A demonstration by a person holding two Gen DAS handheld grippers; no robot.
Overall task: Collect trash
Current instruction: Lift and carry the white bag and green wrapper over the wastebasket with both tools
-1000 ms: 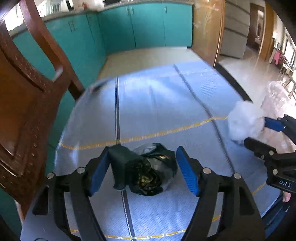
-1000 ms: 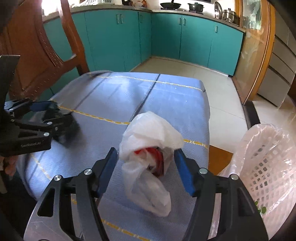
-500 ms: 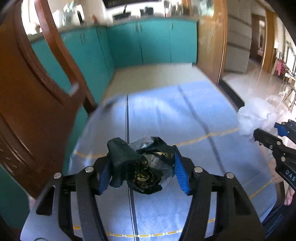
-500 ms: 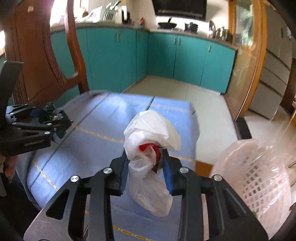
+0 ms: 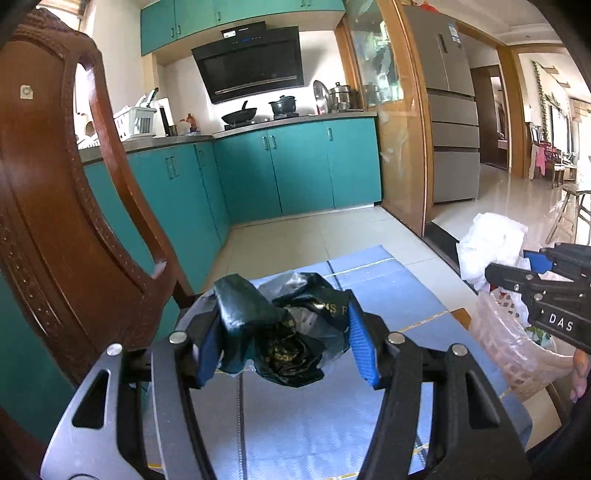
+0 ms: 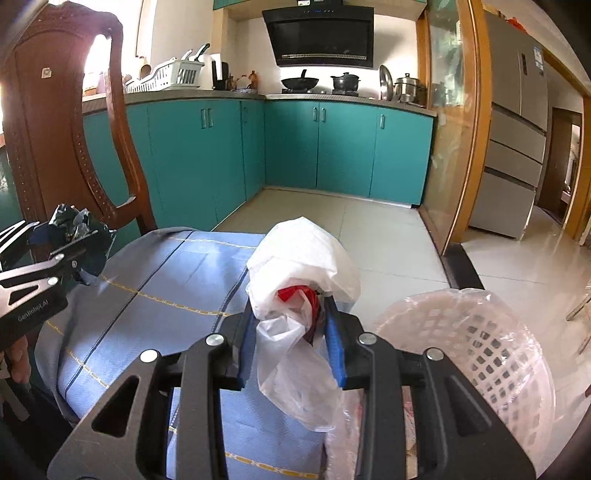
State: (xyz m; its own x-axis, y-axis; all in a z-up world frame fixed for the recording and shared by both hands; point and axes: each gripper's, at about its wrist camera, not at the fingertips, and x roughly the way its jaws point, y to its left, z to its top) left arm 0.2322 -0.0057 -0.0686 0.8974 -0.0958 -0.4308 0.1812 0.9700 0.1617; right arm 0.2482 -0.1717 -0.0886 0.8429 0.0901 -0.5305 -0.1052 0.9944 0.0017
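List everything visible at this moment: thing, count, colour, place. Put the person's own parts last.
Black bag: 1, black with gold print, crumpled, clamped in left gripper above the table.
White bag: 1, white with something red inside, clamped in right gripper.
Basket: 1, white lattice lined with clear plastic, right of the table.
Tablecloth: 1, blue with dark and yellow lines, over the table.
Chair: 1, brown carved wood, left of the table.
Cabinets: teal, along the far walls.
Hood: 1, black, above the stove.
Wok: 1, black, on the stove.
Fridge: 1, grey, far right.
Left gripper: black, blue pads.
Right gripper: black, blue pads.
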